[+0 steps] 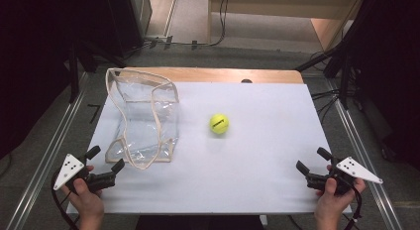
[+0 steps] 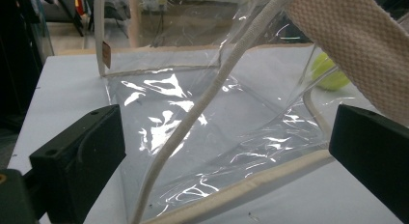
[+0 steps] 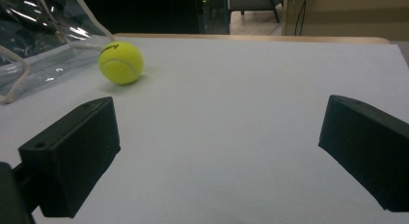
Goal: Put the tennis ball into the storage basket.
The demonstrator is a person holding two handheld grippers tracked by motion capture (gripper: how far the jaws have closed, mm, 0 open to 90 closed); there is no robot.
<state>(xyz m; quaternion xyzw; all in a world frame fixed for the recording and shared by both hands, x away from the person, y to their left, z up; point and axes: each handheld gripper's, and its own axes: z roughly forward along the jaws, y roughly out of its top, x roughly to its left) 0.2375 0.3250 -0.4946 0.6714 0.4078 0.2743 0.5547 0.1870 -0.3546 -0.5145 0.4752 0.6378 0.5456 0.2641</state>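
On the white table [image 1: 257,180], a yellow tennis ball [image 1: 219,124] lies just right of the clear plastic bag with beige trim [image 1: 143,116]. Both the left gripper [image 1: 105,166] and the right gripper [image 1: 311,166] stand open, holding nothing. The left should probably pinch the bag's near trim firmly, steadying the mouth before the right fetches the ball.

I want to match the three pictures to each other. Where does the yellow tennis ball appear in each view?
High view: the tennis ball lies near the middle of the white table, right of the clear bag.
Left gripper view: at the right edge, seen through the bag's plastic.
Right gripper view: upper left, on the table.
Shared landmark: the clear bag with its beige trim.
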